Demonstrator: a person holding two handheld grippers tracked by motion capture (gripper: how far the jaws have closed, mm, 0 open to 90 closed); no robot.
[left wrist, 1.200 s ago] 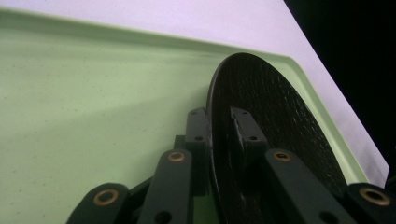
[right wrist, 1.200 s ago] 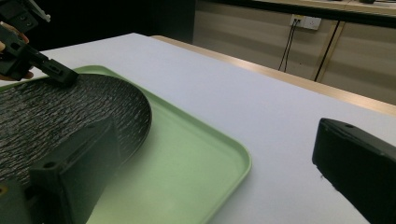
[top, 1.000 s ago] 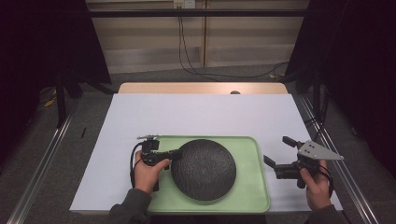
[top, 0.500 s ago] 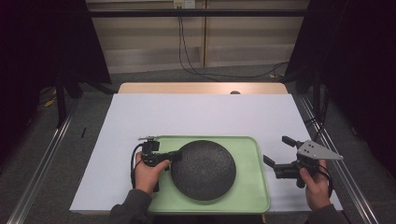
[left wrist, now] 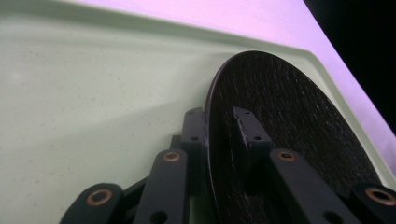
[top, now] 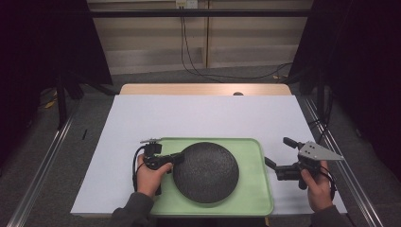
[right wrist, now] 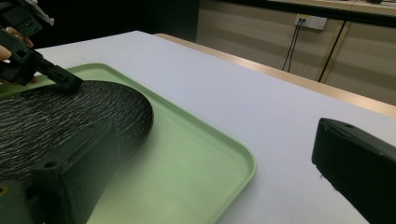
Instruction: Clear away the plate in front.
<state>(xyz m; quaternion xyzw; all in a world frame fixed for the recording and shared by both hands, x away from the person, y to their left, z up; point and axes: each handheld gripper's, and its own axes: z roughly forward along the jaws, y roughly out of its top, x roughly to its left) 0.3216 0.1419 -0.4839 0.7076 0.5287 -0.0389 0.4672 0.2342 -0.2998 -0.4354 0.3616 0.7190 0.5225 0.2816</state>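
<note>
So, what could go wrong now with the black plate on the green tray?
The left gripper pinches the black plate only at its rim, so the plate may tilt or slip out if lifted. It could then drop back on the green tray. The right gripper is open, off the tray, giving no support.

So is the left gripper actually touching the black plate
Touching. The left gripper view shows the left gripper with one jaw on each side of the black plate's rim, pressed against it.

- plate [top: 205, 171]: black, matt, rough streaked texture
- tray [top: 255, 189]: pale green plastic, smooth, faintly speckled, slight sheen
- table cover [top: 203, 116]: white, matt, smooth, like paper
- table edge [top: 203, 89]: light wood
- left gripper [left wrist: 219, 128]: black matt plastic links, coppery rivets
</note>
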